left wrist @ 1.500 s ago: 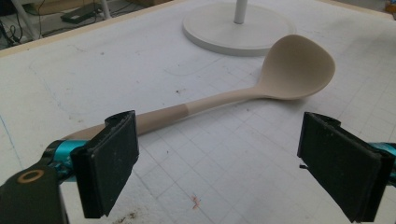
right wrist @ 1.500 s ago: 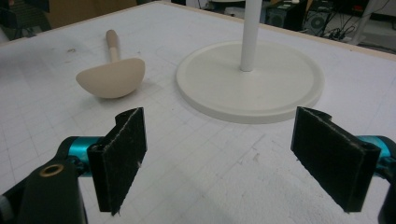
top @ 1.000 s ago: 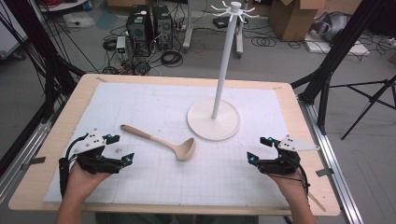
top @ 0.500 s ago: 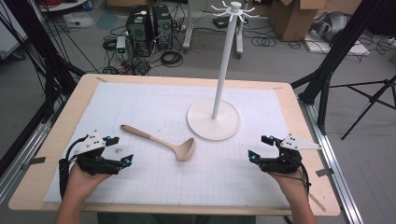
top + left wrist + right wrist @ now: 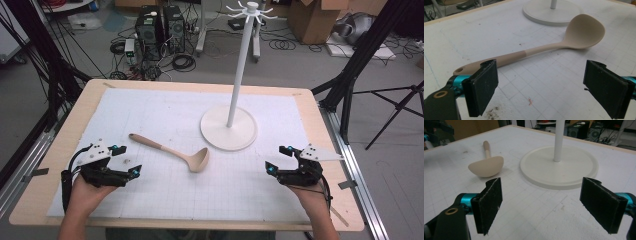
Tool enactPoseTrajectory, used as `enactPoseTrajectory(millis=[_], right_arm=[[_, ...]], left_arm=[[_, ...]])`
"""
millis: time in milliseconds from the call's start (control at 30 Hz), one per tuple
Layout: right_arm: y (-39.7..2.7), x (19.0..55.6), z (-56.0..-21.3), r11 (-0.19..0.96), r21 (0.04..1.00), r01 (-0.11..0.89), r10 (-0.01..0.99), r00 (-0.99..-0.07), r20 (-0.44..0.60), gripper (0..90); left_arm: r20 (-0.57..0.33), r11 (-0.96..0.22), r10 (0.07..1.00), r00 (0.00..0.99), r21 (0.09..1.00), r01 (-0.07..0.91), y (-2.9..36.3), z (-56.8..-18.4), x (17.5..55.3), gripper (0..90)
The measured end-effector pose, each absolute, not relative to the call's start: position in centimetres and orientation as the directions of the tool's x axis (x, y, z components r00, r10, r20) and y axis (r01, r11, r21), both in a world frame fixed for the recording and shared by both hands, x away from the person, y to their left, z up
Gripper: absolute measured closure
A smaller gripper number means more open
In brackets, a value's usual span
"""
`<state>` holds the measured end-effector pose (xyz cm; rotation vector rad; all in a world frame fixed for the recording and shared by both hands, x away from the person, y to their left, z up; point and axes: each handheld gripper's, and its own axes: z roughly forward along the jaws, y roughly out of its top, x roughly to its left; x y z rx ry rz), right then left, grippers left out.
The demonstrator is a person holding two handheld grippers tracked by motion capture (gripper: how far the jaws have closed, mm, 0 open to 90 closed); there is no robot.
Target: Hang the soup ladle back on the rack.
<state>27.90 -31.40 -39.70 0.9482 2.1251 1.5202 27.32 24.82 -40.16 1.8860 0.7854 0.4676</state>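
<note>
Ladle (image 5: 172, 152) lies flat on white grid mat (image 5: 165, 107), approx mid-tabletop, a bit toward near-left corner. Bowl end points toward rack, handle end w/ hang hole points toward left edge. Handle is two-tone: darker tan at the hole end, paler toward bowl. In left gripper view the ladle (image 5: 541, 48) runs across, bowl open side up, resting on mat; in right gripper view its bowl (image 5: 487, 166) faces the camera, handle going away behind it.

Left gripper (image 5: 123, 161) sits near the near-left corner, held in left hand (image 5: 85, 192), jaws wide apart, nothing between them. It's near the ladle's handle end but not touching; in left gripper view one pad (image 5: 484, 88) sits just in front of the hole end, other pad well off to the side.

Right gripper (image 5: 278, 160) sits near the near-right corner, held in right hand (image 5: 310, 197), jaws also wide, holding nothing. Well apart from ladle; its pads (image 5: 489, 203) frame rack base.

Rack (image 5: 240, 70): white pole on round white base (image 5: 229, 128), hooks at top, stands upright right of tabletop center, toward far edge. Ladle bowl is near base rim, not touching.

Tabletop (image 5: 70, 127) is light wood, showing as border around mat. Some dark specks on mat by left gripper. Beyond far edge: PC towers (image 5: 155, 25), cables on floor, cardboard boxes.
</note>
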Motion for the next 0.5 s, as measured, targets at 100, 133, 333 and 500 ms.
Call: enactPoseTrajectory(millis=[100,133,333,500], right_arm=[[-31.2,27.9,-39.8,0.203,0.927,0.316,0.695,-0.713,0.090,16.4],[-31.1,28.0,-39.8,0.209,0.927,0.311,0.693,-0.716,0.084,16.3],[-30.0,27.9,-39.5,0.221,0.926,0.306,0.680,-0.729,0.079,16.3],[-28.0,28.7,-38.8,0.214,0.932,0.292,0.655,-0.751,0.084,16.3]], left_arm=[[-0.024,-0.294,0.701,0.712,0.901,0.319,24.8,-40.3,27.5,13.1],[-0.021,-0.296,0.703,0.711,0.900,0.319,24.7,-40.4,27.5,13.1],[-0.020,-0.284,0.683,0.731,0.914,0.290,25.0,-39.8,27.2,13.1],[-0.024,-0.277,0.681,0.732,0.917,0.288,25.6,-39.4,26.7,13.1]])
